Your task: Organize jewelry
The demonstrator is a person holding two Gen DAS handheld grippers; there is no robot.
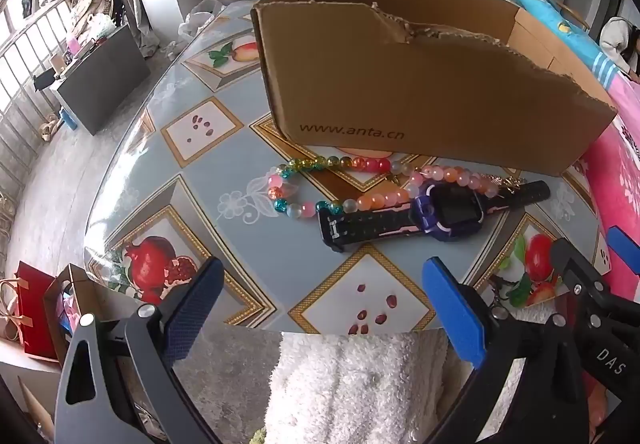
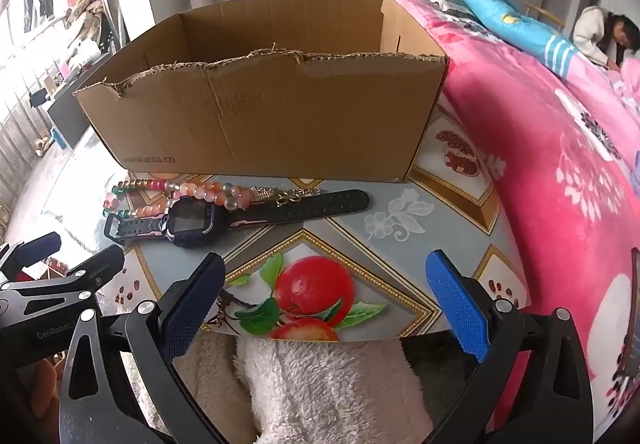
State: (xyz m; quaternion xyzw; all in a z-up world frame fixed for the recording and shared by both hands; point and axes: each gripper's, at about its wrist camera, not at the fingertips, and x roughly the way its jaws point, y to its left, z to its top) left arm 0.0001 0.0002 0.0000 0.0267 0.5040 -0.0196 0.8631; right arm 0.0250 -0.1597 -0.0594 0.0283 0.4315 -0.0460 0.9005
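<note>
A dark smartwatch (image 1: 444, 214) lies flat on the round table, just in front of an open cardboard box (image 1: 420, 92). A string of coloured beads (image 1: 320, 184) lies behind and beside the watch, partly under it; a small metal clasp or chain (image 2: 288, 194) rests against the strap. In the right wrist view the watch (image 2: 208, 220), beads (image 2: 192, 192) and box (image 2: 272, 116) sit ahead and to the left. My left gripper (image 1: 320, 308) is open and empty at the table's near edge. My right gripper (image 2: 326, 304) is open and empty beside it.
The table (image 1: 200, 180) has a glossy fruit-patterned cover. A pink floral bed (image 2: 560, 164) borders its right side, with a person (image 2: 604, 36) at the far end. A white fluffy fabric (image 2: 328, 384) lies below the near edge. A dark cabinet (image 1: 104, 80) stands left.
</note>
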